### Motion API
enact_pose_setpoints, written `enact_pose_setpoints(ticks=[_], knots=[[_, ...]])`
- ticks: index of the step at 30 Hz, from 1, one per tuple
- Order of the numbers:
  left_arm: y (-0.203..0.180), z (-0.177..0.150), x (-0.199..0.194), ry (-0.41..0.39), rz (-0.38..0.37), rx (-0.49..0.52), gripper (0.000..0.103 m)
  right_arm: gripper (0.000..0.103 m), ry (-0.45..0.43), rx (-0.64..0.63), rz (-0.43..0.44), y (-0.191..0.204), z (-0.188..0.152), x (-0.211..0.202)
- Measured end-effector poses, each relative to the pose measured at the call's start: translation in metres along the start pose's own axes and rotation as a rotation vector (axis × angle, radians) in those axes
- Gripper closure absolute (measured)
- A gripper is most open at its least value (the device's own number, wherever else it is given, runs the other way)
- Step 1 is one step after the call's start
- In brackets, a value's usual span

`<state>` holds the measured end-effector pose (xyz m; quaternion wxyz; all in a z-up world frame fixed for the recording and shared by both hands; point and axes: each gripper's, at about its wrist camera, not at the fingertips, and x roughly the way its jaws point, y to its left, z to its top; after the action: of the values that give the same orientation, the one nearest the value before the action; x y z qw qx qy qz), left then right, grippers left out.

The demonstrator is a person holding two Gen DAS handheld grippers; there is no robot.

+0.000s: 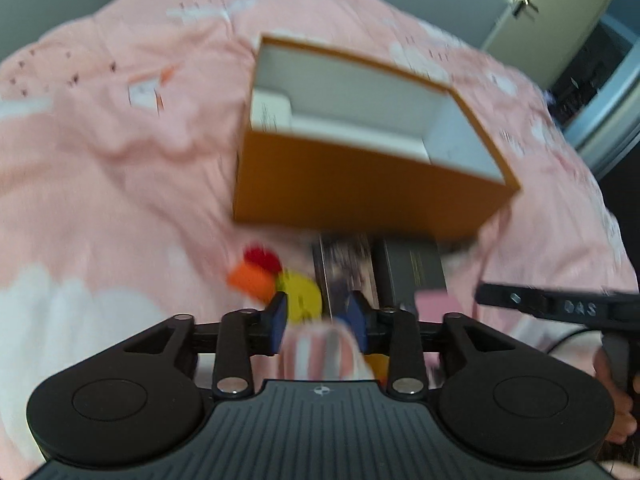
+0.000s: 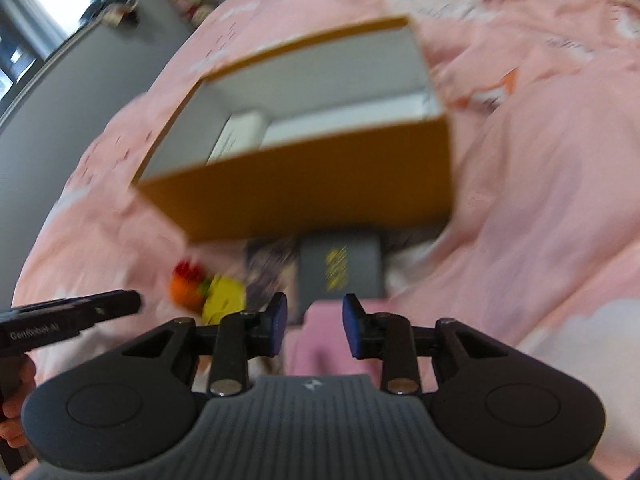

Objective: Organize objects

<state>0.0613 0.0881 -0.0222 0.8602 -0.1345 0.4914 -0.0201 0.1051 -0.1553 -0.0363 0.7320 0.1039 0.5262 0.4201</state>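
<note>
An open orange box (image 1: 360, 196) with a white inside lies on the pink bedspread; a white booklet (image 1: 270, 114) rests in its left end. Before the box lie a red, orange and yellow toy (image 1: 276, 280), a photo card (image 1: 346, 268), a dark grey box with gold print (image 1: 412, 272) and a pink item (image 2: 320, 344). My left gripper (image 1: 319, 320) stands open over a blurred pink-and-white striped thing (image 1: 320, 352). My right gripper (image 2: 315, 322) is open just above the pink item, with the grey box (image 2: 340, 272) ahead of it.
Rumpled pink bedding (image 1: 120, 184) with white cloud prints surrounds everything. A grey wall and a pale door (image 1: 560, 20) stand beyond the bed. In the left wrist view the right gripper's black body (image 1: 560, 306) reaches in from the right, with a hand on its grip.
</note>
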Motion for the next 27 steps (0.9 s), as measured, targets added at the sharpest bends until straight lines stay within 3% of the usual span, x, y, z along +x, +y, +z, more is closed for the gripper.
enact_pose_setpoints(ticks=[13, 20, 27], knots=[[0.019, -0.031, 0.013, 0.14, -0.07, -0.056, 0.042, 0.062, 0.145, -0.136, 0.068, 0.035, -0.032, 0.025], [0.024, -0.033, 0.024, 0.194, -0.123, -0.066, 0.039, 0.062, 0.239, -0.175, 0.064, 0.037, -0.038, 0.048], [0.022, -0.033, 0.038, 0.231, -0.106, -0.047, 0.034, 0.062, 0.28, -0.164, 0.078, 0.035, -0.038, 0.061]])
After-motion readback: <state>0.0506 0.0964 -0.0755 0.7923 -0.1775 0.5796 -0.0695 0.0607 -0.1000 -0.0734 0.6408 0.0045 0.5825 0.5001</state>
